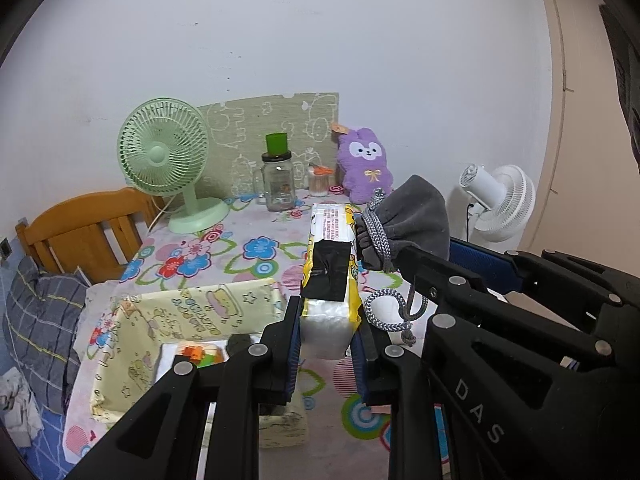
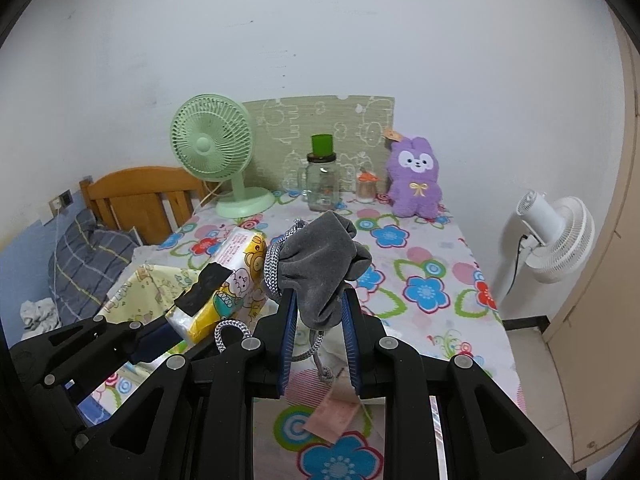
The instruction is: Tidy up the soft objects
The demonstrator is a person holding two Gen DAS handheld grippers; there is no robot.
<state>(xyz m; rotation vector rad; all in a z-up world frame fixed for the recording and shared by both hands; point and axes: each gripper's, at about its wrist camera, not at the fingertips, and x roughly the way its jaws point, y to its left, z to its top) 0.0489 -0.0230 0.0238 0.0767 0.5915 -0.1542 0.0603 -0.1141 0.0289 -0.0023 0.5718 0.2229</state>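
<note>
**Grippers loaded above the table**

Left gripper (image 1: 326, 344): we see its jaws clamped on a yellow tissue pack (image 1: 330, 276), held above the flowered tablecloth (image 2: 424, 280). Right gripper (image 2: 320, 316): jaws clenched on a grey pouch (image 2: 320, 264), cord dangling. Pack and pouch sit just beside each other. Near left lies a fabric basket (image 1: 132, 340); far right stands a purple plush (image 2: 416, 178).

place: home bedroom | cues: wooden headboard (image 2: 142, 192), plaid pillow (image 2: 86, 268), flowered tablecloth (image 2: 420, 276)
</note>
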